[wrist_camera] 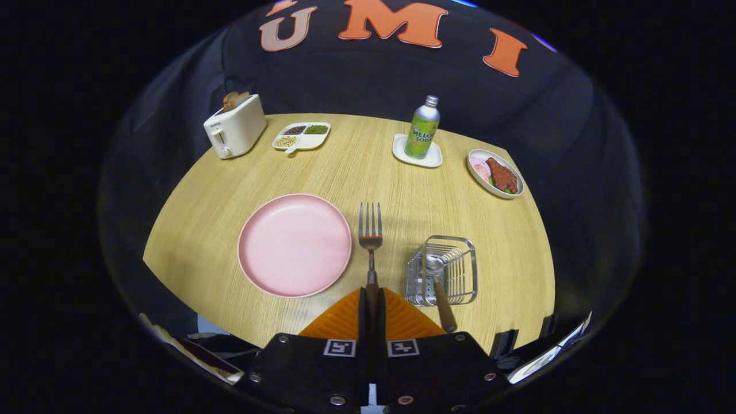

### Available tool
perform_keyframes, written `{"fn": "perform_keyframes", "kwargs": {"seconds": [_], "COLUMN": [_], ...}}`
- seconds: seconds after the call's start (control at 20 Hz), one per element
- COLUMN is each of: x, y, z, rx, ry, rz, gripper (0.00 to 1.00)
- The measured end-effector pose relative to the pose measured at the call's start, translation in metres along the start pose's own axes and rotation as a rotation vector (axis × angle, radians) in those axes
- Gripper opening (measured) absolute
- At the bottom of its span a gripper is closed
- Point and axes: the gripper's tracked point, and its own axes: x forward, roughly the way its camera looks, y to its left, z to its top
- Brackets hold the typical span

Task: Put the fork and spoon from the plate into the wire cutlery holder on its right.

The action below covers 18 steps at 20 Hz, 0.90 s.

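Now the round wooden table [402,190] carries everything, and you look along it from its near edge. At the far left edge stands a white toaster [234,127] with bread in it, and a divided snack tray [302,137] lies just beside it; toward the far right are a soda bottle [423,127] on a small white coaster [417,154] and an oval dish of food [495,173]. These things are well apart from your work and do not disturb it. The pink plate [294,244] near the front edge is empty, so both pieces have left it. The wire cutlery holder [444,270] stands to its right, near the front edge, and the spoon [440,287] already leans inside it, bowl down and brown handle up toward you. Your gripper [371,310] has its orange fingers [344,319] closed on the handle of the fork [371,241], with the tines pointing away from you, between plate and holder. I judge the fork is gripped at the handle end so the tines can go down first. It seems you must bring it right, over the holder, and tip it down beside the spoon.
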Motion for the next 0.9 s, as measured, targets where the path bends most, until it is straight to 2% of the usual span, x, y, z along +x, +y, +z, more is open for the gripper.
{"fn": "perform_keyframes", "kwargs": {"seconds": [0.4, 0.9], "x": [-0.022, -0.022], "y": [-0.049, -0.085], "z": [-0.013, -0.019], "rx": [0.009, -0.082], "ry": [0.081, 0.267], "rz": [-0.044, -0.062], "gripper": [0.05, 0.05]}}
